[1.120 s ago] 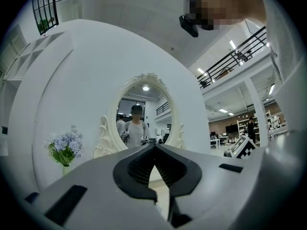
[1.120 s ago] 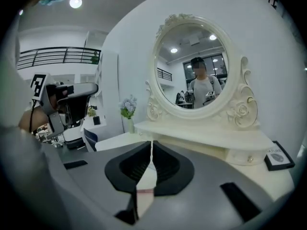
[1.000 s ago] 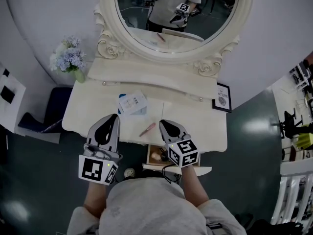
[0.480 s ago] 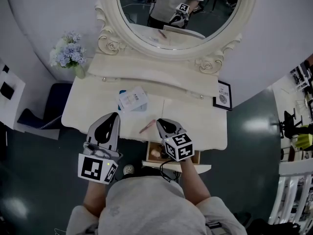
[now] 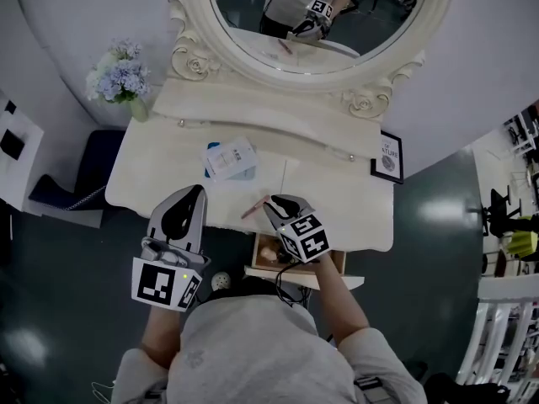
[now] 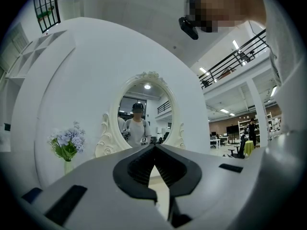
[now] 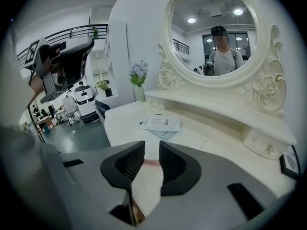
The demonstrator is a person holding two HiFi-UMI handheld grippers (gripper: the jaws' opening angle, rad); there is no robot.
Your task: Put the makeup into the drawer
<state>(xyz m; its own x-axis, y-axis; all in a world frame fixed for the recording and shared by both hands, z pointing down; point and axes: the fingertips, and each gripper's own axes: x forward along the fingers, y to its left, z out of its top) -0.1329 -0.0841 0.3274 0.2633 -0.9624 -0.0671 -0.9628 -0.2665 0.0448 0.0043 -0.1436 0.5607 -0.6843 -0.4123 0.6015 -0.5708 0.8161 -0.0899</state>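
Right tongs (image 7: 151, 148) have just been opening, the slim pink makeup stick (image 7: 152, 163) on the cream worktop (image 5: 337, 209) in their gap, ungripped. Best to settle squarely and pinch mid-length. Left tongs (image 6: 154, 147) are pressed together, empty.

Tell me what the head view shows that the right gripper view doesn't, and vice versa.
Head view only: the open drawer below the tabletop. Right gripper view only: the right gripper has fingers that have just been opening and stand apart, with the pink makeup stick lined up in their gap, ungripped. Both: the stick, the mirror, the flowers, the booklet.
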